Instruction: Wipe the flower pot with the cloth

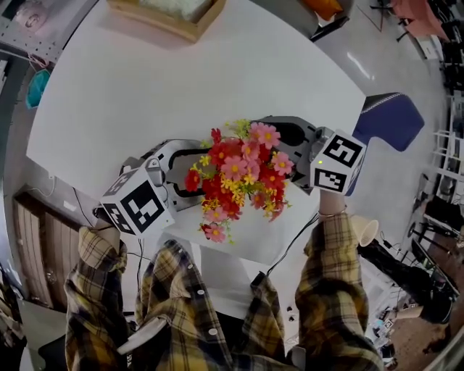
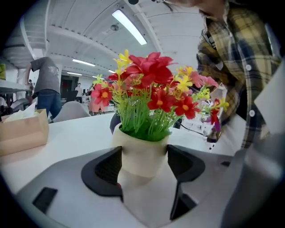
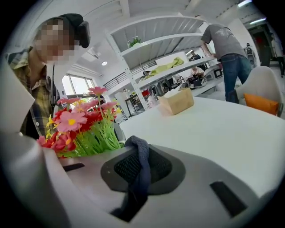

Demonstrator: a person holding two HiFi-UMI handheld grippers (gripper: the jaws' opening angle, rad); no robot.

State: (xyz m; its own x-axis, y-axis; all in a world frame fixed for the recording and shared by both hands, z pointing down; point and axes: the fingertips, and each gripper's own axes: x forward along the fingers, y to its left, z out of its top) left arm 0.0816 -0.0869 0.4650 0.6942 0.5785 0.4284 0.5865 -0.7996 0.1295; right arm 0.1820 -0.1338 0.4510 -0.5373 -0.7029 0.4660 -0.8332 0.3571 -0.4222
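Observation:
A cream flower pot (image 2: 141, 156) holds red, pink and yellow artificial flowers (image 1: 239, 177) near the front edge of the white table (image 1: 181, 80). In the head view the blooms hide the pot. My left gripper (image 2: 142, 162) has a dark pad against each side of the pot and is shut on it. It comes in from the left (image 1: 177, 170). My right gripper (image 3: 129, 156) is shut on a dark blue cloth (image 3: 140, 173), which hangs in a bunched strip between the jaws. This gripper (image 1: 293, 138) sits just right of the flowers (image 3: 82, 124).
A wooden tissue box (image 1: 170, 14) stands at the table's far edge. A dark blue shape (image 1: 388, 119) lies by the table's right edge. A person (image 3: 225, 53) stands at shelving beyond the table, next to a chair with an orange cushion (image 3: 260, 103).

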